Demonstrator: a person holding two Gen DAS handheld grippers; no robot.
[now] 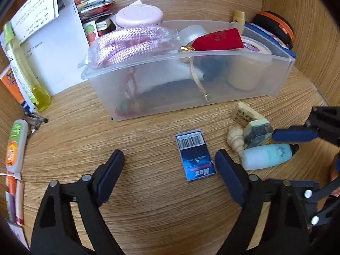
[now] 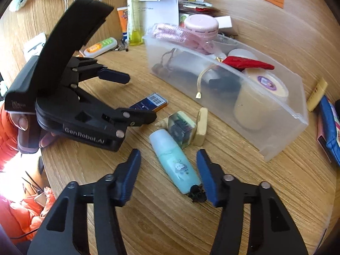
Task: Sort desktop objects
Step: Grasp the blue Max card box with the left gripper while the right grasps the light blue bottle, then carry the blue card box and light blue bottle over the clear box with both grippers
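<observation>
small blue staple box, barcode up, flat on the wood-grain bench, between the pads of the left tongs; jaws wide, right pad just beside the box edge, no pressing to be seen. only in the right wrist view: orange side of that box, and a hand with an orange sleeve around the left handle. pale teal bottle, smooth, rounded, black cap toward the camera, lying between the pads of the right tongs; jaws part-way in, gap visible on both sides. beyond, touching in a cluster: ridged cream seashell, glossy square block, beige eraser. farther back, frosted plastic bin with pink braided rope, red velvet pouch, cream jar.
</observation>
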